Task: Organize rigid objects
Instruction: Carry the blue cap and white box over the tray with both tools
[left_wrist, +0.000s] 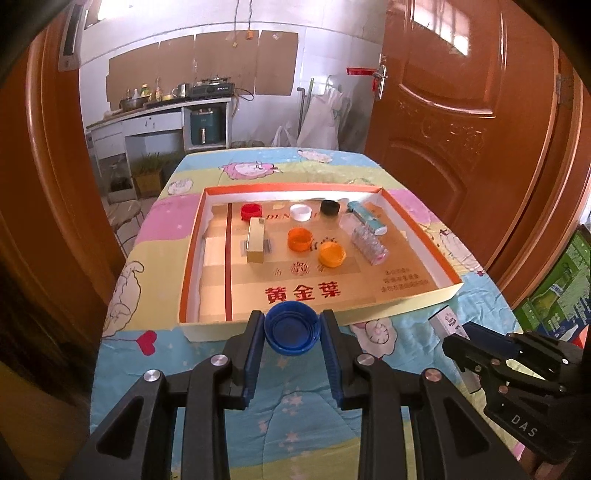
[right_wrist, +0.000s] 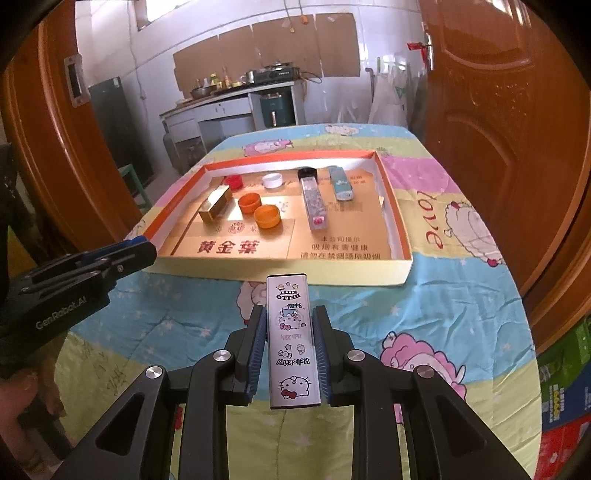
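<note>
We've got the left gripper (left_wrist: 292, 330) clamped on blue cap (left_wrist: 291, 326), right gripper (right_wrist: 290, 345) clamped on Hello Kitty case (right_wrist: 290, 339), both lined up toward the tray (right_wrist: 399, 236) for sorting.

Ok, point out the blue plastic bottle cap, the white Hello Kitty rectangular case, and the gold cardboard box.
blue plastic bottle cap (left_wrist: 291, 328), left wrist view, inner hollow.
white Hello Kitty rectangular case (right_wrist: 291, 339), right wrist view, printed top face.
gold cardboard box (left_wrist: 255, 240), left wrist view, top face.

A home kitchen: gas stove (left_wrist: 213, 88), counter (left_wrist: 155, 110), wooden door (left_wrist: 461, 110).
</note>
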